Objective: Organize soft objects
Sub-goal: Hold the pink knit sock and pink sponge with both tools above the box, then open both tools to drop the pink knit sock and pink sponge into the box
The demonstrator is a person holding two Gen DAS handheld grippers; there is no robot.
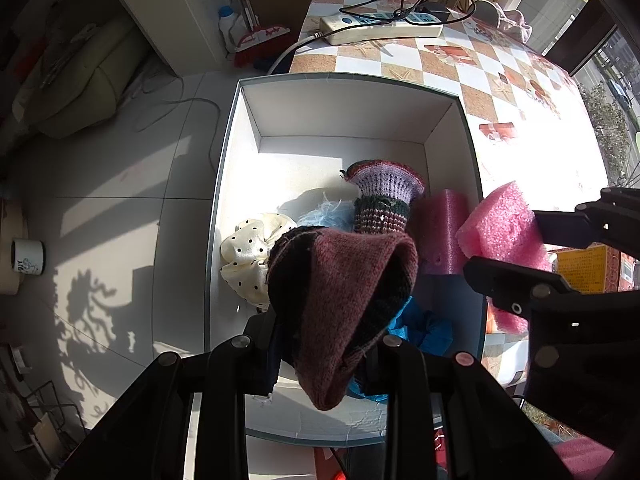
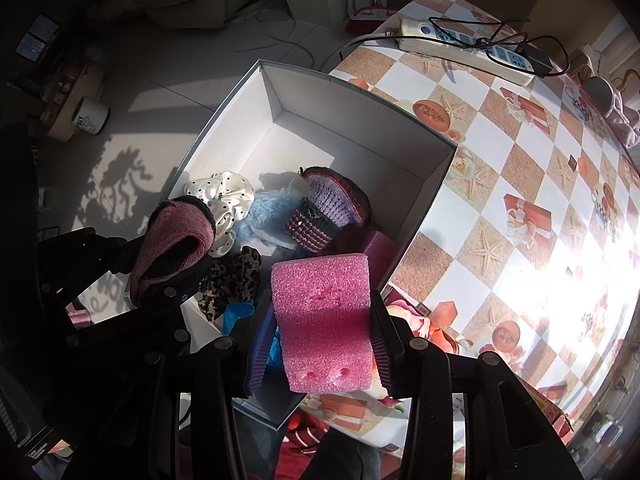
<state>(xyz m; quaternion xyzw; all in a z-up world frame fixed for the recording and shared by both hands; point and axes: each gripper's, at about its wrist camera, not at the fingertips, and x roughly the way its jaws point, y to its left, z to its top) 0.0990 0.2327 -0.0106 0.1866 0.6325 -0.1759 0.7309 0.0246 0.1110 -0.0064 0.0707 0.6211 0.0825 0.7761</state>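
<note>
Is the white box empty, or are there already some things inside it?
Not empty. The box holds a knitted piece, a dotted cloth and another pink foam; its far half is bare.

A maroon knit sock (image 1: 344, 304), pink foam (image 2: 324, 320), a white box (image 1: 340, 108), an orange-and-white checked tablecloth (image 2: 520, 184).

Both wrist fisheyes look steeply down from close above the open white box (image 1: 448, 128) on the checkered counter (image 1: 516, 80). Each catches the other claw; both share box and power strip (image 2: 468, 46).
</note>
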